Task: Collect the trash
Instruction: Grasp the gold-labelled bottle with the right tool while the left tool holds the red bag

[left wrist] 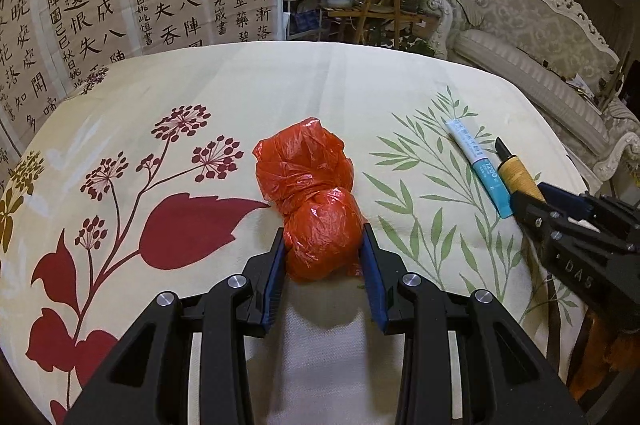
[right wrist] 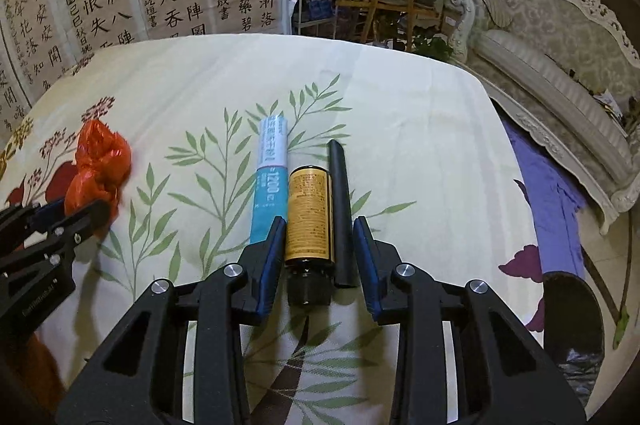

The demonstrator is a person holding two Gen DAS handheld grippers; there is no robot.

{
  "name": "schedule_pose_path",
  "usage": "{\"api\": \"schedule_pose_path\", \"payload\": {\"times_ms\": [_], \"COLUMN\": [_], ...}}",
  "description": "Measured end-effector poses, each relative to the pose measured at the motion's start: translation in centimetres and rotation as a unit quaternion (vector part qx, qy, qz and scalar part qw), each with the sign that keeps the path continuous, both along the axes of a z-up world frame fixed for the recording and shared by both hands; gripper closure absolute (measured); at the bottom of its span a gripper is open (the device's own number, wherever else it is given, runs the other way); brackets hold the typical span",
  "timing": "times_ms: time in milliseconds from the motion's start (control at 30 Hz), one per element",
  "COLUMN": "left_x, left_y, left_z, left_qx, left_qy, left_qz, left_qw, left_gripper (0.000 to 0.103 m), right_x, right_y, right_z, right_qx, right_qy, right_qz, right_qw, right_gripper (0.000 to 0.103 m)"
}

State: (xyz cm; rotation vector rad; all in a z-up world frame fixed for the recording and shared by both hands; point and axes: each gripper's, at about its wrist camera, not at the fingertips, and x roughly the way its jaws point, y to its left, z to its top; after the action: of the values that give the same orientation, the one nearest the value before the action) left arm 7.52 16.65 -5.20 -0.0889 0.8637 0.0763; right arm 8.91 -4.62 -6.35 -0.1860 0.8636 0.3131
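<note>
1. A table covered in a cream floral cloth [left wrist: 320, 85] fills both views.
2. The left gripper [left wrist: 324, 245] has its blue pads pressed on either side of a crumpled red plastic bag [left wrist: 312, 201], which rests on the cloth near the middle.
3. The right gripper [right wrist: 320, 237] is partly open around an amber cylinder [right wrist: 310, 217] and a black tube [right wrist: 340, 209] lying side by side; the right pad stands clear.
4. A blue-and-white tube [right wrist: 270, 177] lies just left of the cylinder.
</note>
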Motion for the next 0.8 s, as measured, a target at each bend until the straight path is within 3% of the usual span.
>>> {"api": "schedule_pose_path", "payload": {"times_ms": [300, 800], "left_x": [0.2, -1.1], "left_y": [0.4, -0.5], "left_z": [0.0, 0.5], "left_qx": [-0.006, 0.003], "left_qy": [-0.001, -0.011], "left_qz": [-0.003, -0.004], "left_qw": [1.0, 0.9999], "left_gripper": [0.067, 0.067], "right_x": [0.4, -2.8], "right_y": [0.5, -1.1], "right_z": [0.0, 1.1], "right_qx": [-0.003, 0.016], "right_qy": [-0.002, -0.02], "right_qz": [-0.003, -0.013], "right_qw": [1.0, 1.0], "right_gripper": [0.071, 0.071]}}
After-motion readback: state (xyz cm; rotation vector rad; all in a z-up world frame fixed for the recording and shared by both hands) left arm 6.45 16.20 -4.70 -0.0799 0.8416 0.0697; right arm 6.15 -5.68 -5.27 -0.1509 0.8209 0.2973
